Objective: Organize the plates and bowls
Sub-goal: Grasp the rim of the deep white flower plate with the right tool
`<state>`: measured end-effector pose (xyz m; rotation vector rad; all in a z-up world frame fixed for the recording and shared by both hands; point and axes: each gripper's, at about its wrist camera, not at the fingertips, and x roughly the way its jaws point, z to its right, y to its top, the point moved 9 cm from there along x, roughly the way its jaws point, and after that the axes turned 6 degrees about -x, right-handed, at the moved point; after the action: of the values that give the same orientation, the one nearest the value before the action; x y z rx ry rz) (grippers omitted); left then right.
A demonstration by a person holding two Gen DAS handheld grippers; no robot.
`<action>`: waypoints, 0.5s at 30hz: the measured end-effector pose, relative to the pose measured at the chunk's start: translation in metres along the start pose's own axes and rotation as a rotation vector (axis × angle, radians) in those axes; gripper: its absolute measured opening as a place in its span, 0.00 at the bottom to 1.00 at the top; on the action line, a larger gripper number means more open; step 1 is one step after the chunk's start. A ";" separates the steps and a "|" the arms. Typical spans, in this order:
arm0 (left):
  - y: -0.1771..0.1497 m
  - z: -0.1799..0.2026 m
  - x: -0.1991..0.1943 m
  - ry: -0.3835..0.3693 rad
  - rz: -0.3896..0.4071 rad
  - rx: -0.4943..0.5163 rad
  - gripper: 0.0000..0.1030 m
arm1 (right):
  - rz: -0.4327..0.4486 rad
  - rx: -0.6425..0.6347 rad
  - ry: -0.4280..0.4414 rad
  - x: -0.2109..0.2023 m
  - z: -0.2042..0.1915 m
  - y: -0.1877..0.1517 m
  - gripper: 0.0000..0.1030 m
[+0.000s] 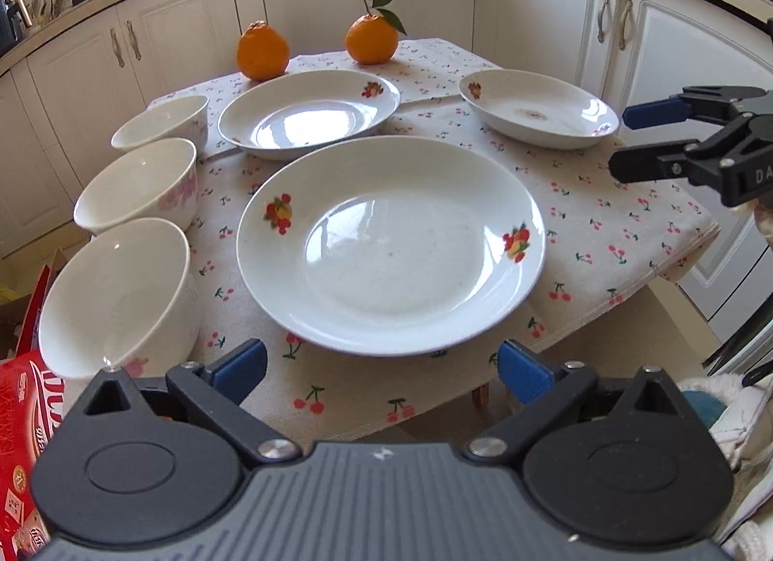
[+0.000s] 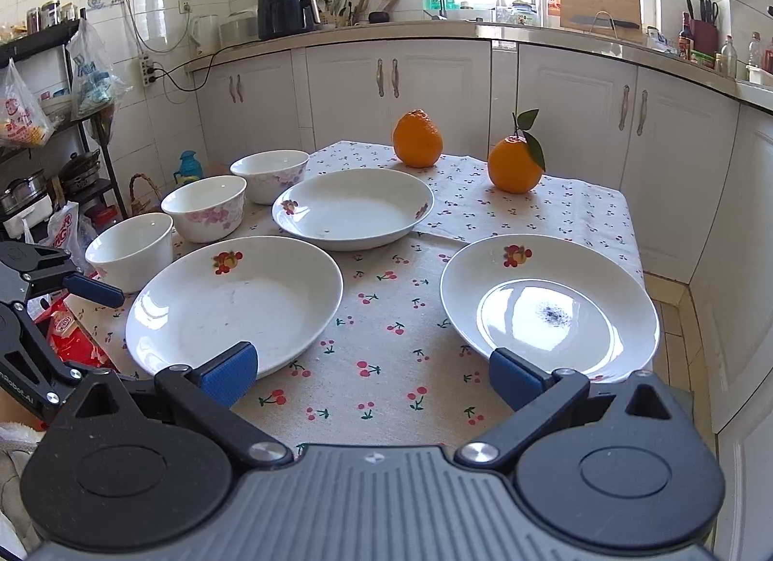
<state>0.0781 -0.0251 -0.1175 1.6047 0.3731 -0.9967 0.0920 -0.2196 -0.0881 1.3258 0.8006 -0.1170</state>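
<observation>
jaws apart, empty | air fryer (image 2: 285,5): right wrist only

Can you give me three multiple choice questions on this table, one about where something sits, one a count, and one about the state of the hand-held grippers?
1. Where do the oranges stand?
A. At the far end of the table, behind the plates
B. Inside the bowls
C. On the nearest plate

2. How many bowls are lined up along the table's edge?
A. One
B. Three
C. Five

3. What state are the two hand-held grippers in?
A. Both shut on plates
B. One holds a bowl
C. Both open and holding nothing

Answers:
1 A: the stemless orange and the leafy orange sit on the cherry-print tablecloth beyond the far plate.
2 B: the near bowl, the middle bowl and the far bowl form a row.
3 C: the left hand-held gripper and the right hand-held gripper stand wide apart, nothing between the pads.
</observation>
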 end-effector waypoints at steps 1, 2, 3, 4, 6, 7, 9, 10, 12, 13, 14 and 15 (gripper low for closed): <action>-0.001 -0.001 0.003 0.000 -0.001 -0.006 0.98 | -0.003 -0.001 0.001 0.001 -0.001 0.000 1.00; -0.002 -0.003 0.005 -0.003 0.000 -0.011 0.98 | -0.006 -0.003 0.001 0.001 -0.002 0.000 1.00; -0.002 -0.003 0.007 -0.006 0.000 -0.011 0.98 | -0.009 -0.003 0.000 0.002 -0.003 0.000 1.00; -0.002 -0.004 0.009 -0.006 0.000 -0.012 0.98 | -0.014 -0.002 0.002 0.004 -0.002 0.001 1.00; -0.003 -0.004 0.014 -0.011 -0.004 -0.009 0.98 | -0.025 0.004 0.006 0.007 -0.002 0.000 1.00; -0.003 -0.004 0.017 -0.019 -0.005 -0.009 0.98 | -0.032 0.011 0.014 0.009 -0.001 0.001 1.00; -0.004 -0.004 0.022 -0.032 -0.004 -0.024 0.98 | -0.043 0.031 0.040 0.014 -0.002 0.001 1.00; -0.003 -0.004 0.023 -0.032 0.008 -0.027 1.00 | -0.047 0.038 0.057 0.017 -0.003 0.002 1.00; -0.002 -0.003 0.024 -0.042 0.020 -0.040 1.00 | -0.059 0.036 0.081 0.023 -0.006 0.004 1.00; 0.000 -0.004 0.025 -0.038 0.027 -0.047 1.00 | -0.065 0.030 0.090 0.026 -0.007 0.005 1.00; 0.000 -0.004 0.026 -0.037 0.032 -0.052 1.00 | -0.073 0.024 0.101 0.029 -0.009 0.006 1.00; 0.000 -0.004 0.026 -0.037 0.035 -0.052 1.00 | -0.082 0.016 0.115 0.033 -0.011 0.007 1.00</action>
<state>0.0950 -0.0289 -0.1370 1.5396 0.3417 -0.9809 0.1149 -0.1959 -0.1015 1.3245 0.9538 -0.1132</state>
